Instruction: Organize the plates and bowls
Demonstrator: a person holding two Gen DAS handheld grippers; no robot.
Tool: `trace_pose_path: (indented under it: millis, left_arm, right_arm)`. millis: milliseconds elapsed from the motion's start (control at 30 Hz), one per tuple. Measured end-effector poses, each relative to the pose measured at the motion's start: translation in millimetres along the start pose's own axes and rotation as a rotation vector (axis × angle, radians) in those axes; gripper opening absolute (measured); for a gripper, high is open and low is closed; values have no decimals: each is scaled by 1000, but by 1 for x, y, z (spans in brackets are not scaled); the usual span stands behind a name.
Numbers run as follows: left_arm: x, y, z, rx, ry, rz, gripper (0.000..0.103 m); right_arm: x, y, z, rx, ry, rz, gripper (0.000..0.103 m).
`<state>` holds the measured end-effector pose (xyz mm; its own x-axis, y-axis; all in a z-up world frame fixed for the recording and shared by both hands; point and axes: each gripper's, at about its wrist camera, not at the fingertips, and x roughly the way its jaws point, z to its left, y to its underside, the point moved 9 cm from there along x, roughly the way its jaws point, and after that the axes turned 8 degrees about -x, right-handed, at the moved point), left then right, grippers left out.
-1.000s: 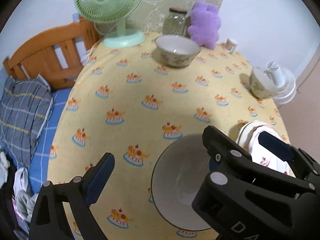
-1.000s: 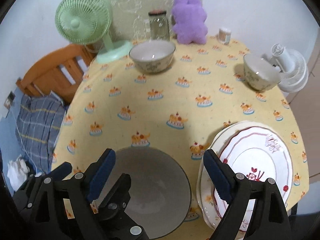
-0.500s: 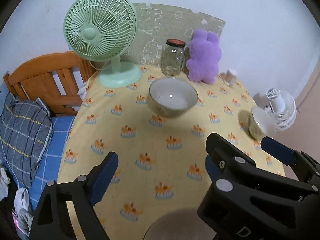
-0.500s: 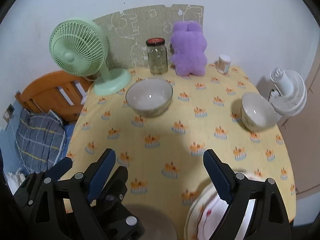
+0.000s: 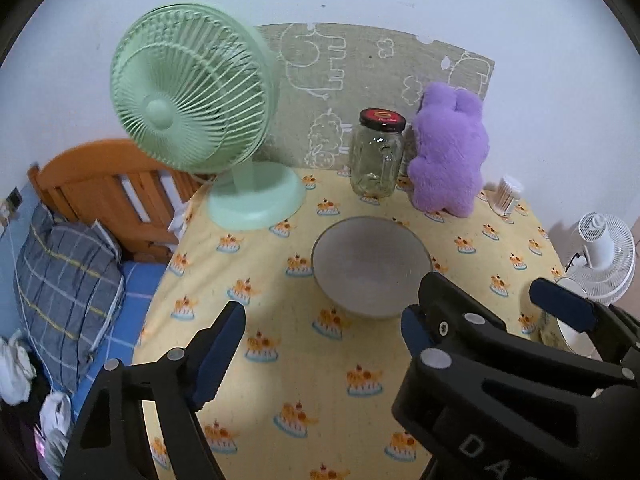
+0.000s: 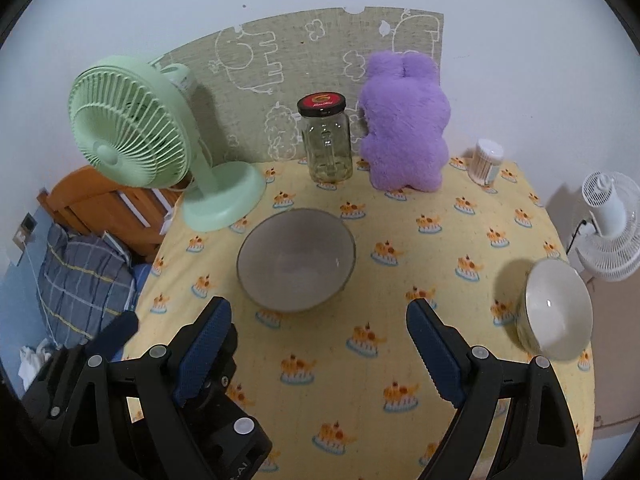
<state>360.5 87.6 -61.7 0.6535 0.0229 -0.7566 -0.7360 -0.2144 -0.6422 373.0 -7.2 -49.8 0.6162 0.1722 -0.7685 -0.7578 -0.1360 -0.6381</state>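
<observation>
A grey bowl [image 5: 372, 268] [image 6: 296, 260] stands upright on the yellow cake-print tablecloth [image 5: 304, 364] [image 6: 360, 380], just beyond both pairs of fingertips. My left gripper [image 5: 320, 338] is open over bare cloth in front of the bowl; its jaws are closing with nothing between them. My right gripper [image 6: 318, 350] is wide open, also with nothing between its fingers. A smaller white bowl [image 6: 556, 312] sits near the table's right edge; in the left wrist view the white bowl [image 5: 576, 332] is mostly hidden behind gripper parts.
Along the back stand a green desk fan [image 6: 132, 136], a glass jar [image 6: 326, 144], a purple plush toy [image 6: 404, 124] and a small toothpick tub [image 6: 486, 162]. A white fan [image 6: 612, 224] stands off the table's right side. A wooden bed frame [image 5: 104, 188] and checked pillow [image 5: 64, 276] lie left.
Both grippers moved forward across the table and tilted up. The near grey bowl and the stacked plates dropped out of view; the far bowl looms larger. The left jaws narrowed.
</observation>
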Motion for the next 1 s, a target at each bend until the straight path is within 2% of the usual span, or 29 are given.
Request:
trace_pose_path:
  millis: [133,200,233,367,433,500,667,833,933,1000]
  left_arm:
    - [14,-18,-3,12,-21,-16,81]
    - [23,-24,-4,7,-18,-11,77]
    - [28,-27,-4,-3,-18,-7,72]
    - [53,-34,-1,-57,-14,21,66]
    - [63,-35,0,-58,-26,22,64]
    - [75,-37,-2,-42,-37,31,57]
    - [102,-35,-6,-35,-28,62,46]
    - [122,-30,-3,-48,-37,87,39]
    - [134,-25,-1,-50,-43,101,35]
    - [141,-22,-1,-48,-41,112,32]
  right_arm:
    - [13,-18,-7,2,16,-24,92]
    - [21,-25,-9,12,3,-16,91]
    - [27,-30,-11,17,0,-13,91]
    - [44,-42,-13,0,12,-20,91]
    - [54,-46,-15,-12,18,-26,91]
    - [65,-47,-17,-15,13,-17,91]
    - [93,-44,-26,18,4,11,82]
    - [116,-40,-28,35,-8,36,71]
    - [128,-37,-25,21,-13,54,58]
    - [136,-32,-22,19,-27,75,54]
